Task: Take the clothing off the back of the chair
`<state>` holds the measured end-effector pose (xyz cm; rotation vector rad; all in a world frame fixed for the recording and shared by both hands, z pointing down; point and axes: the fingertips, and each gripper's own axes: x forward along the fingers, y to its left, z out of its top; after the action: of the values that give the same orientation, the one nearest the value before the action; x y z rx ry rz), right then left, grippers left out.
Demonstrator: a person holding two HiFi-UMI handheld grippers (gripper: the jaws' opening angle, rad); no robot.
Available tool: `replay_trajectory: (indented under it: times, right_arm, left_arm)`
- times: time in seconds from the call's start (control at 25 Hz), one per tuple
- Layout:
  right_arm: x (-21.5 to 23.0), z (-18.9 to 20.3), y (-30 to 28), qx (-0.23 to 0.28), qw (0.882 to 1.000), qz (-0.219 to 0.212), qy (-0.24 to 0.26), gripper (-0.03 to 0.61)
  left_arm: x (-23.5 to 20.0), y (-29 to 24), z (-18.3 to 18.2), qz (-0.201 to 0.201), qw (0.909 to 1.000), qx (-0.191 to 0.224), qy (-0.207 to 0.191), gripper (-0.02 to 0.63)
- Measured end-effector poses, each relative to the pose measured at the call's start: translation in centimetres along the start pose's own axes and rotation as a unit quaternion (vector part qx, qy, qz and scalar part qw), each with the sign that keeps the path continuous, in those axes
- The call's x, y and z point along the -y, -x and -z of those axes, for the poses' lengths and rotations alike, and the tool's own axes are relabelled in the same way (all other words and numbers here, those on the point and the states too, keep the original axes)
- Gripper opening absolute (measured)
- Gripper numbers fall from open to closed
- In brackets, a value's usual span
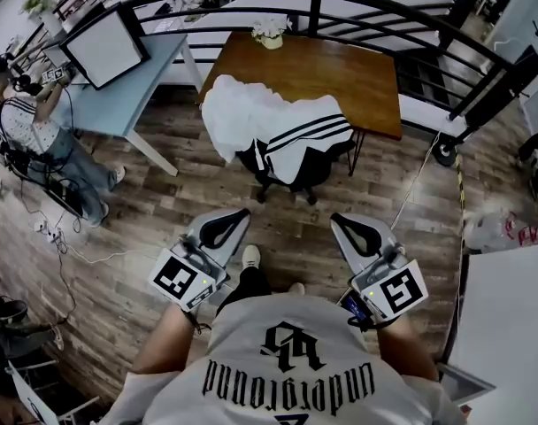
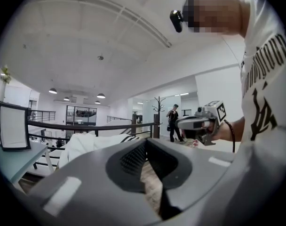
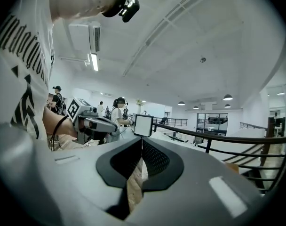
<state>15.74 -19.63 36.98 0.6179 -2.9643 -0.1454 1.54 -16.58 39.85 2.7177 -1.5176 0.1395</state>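
A white garment with black stripes (image 1: 269, 131) hangs over the back and seat of a black office chair (image 1: 295, 180), which stands against a wooden table. In the left gripper view the garment (image 2: 86, 145) shows beyond the jaws. Both grippers point level toward the chair, well short of it. My left gripper (image 1: 237, 214) is shut with nothing between its jaws, which meet at the tip (image 2: 145, 141). My right gripper (image 1: 341, 220) is shut and empty too, its tip (image 3: 142, 139) aimed past the railing.
Behind the chair stands the brown table (image 1: 340, 69), with a black railing (image 1: 384, 11) past it. A light blue desk with a monitor (image 1: 105, 47) stands at the left, a person (image 1: 30, 122) beside it. A white surface (image 1: 508, 326) lies at the right. Cables (image 1: 65, 246) trail on the floor.
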Motion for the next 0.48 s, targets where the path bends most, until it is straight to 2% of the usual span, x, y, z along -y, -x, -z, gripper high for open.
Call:
replay_trajectory:
  times: [0.48]
  right_arm:
    - [3.6,-0.9,-9.3,-0.009,0.998,0.059,0.017,0.028]
  left_arm:
    - [-10.9,-3.4,-0.5,0.074,0.9969,0.001,-0.026,0.051]
